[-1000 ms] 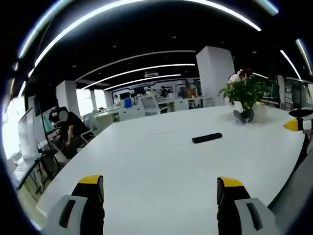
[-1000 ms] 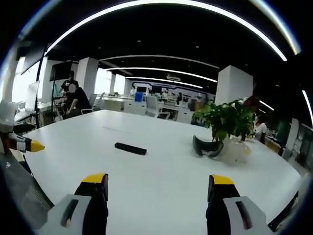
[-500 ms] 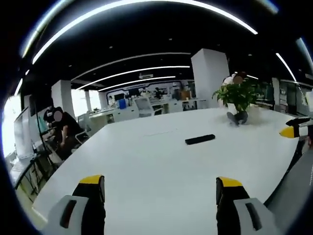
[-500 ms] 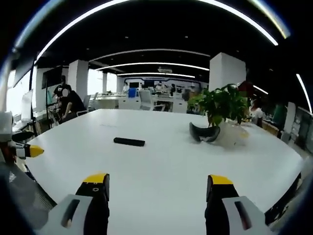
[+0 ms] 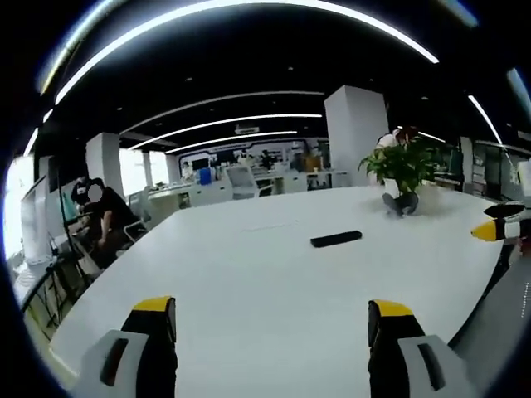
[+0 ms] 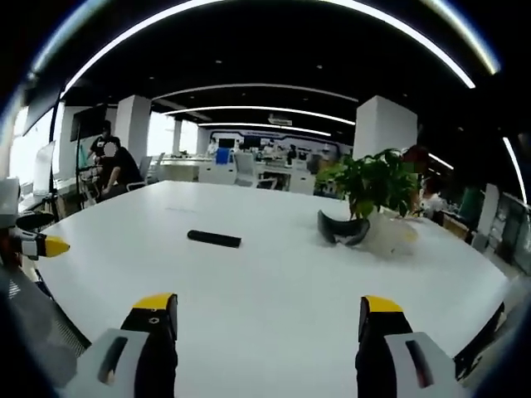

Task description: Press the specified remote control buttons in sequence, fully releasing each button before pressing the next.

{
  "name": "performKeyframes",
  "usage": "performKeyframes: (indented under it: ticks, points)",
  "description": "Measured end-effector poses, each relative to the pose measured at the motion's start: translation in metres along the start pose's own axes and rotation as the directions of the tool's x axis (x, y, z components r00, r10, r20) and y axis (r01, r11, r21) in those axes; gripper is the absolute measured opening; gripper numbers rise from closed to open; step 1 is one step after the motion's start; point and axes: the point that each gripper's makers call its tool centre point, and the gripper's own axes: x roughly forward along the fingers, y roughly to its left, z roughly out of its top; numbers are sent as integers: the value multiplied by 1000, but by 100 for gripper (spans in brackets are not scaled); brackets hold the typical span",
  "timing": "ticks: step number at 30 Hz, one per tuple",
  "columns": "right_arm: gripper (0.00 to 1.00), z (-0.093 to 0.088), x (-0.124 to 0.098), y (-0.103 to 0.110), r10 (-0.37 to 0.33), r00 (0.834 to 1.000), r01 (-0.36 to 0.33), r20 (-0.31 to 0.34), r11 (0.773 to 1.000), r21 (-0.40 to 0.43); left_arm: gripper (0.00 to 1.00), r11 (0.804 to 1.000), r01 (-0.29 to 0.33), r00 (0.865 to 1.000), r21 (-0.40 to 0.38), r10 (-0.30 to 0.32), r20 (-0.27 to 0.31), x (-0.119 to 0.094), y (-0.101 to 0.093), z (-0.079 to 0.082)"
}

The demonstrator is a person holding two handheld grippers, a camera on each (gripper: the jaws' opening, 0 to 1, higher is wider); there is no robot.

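Left tongs [image 5: 270, 319] spread wide above a white tabletop [image 5: 249, 274], holding nothing; a black remote control [image 5: 336, 239] lies flat at 1 o'clock, well apart, a potted plant [image 5: 404, 170] farther at 2 o'clock. Right tongs [image 6: 265, 315] also spread and empty; the remote control [image 6: 214, 239] sits at 11 o'clock, the potted plant [image 6: 373, 186] at 1 o'clock beside a dark headset [image 6: 340, 232]

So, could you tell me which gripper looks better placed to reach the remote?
Hard to say: the remote lies ahead of both open grippers, left and right, neither visibly nearer.
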Motion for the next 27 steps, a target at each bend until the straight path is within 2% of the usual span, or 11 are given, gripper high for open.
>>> performKeyframes:
  ticks: [3,7,10,13,19,27]
  points:
    - [98,2,0,0,1,1000,-1,12,1000,8,100,1000,-2,1000,-16,2,-1,0,1,-1]
    - [99,-2,1,0,7,1000,-7,-12,1000,12,100,1000,-7,1000,-9,7,-22,1,1,-4]
    - [99,7,0,3,28,999,-29,43,999,26,100,1000,-5,1000,-8,4,-27,2,0,-5]
    - [99,4,2,1,20,999,-20,25,999,28,100,1000,-5,999,-13,4,-39,2,1,-6]
    - [99,0,3,1,20,1000,-20,5,1000,23,100,1000,-15,1000,6,15,-15,2,2,-3]
    - [99,-2,3,2,15,1000,-14,-14,1000,15,100,1000,-13,999,-20,12,-39,3,3,-7]
